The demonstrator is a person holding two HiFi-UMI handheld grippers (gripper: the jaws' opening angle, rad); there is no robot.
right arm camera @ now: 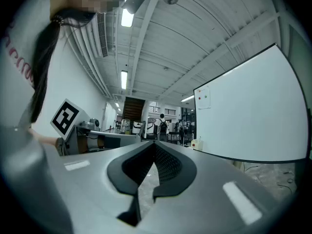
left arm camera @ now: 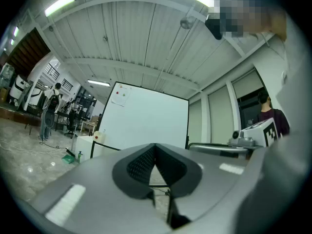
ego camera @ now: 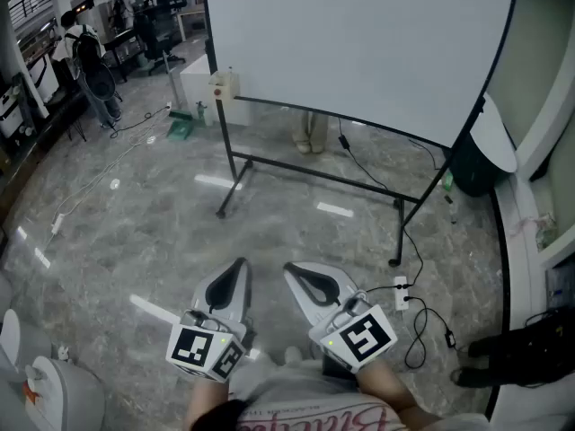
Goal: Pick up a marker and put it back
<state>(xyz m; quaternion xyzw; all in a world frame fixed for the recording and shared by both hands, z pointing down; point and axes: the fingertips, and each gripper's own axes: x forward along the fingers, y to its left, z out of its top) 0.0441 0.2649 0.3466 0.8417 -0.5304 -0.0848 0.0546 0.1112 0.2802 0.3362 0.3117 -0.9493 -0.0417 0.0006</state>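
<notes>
Two grippers held low, side by side at the bottom middle of the head view, tips toward the one whiteboard. Both the left gripper and right gripper are pinched closed on nothing. Gripper views catch a ceiling light; head view only gets floor. The marker is too small to make out anywhere.

marker: too small to tell
whiteboard: white, upright on black stand, far centre
beige box: on whiteboard's left edge
</notes>
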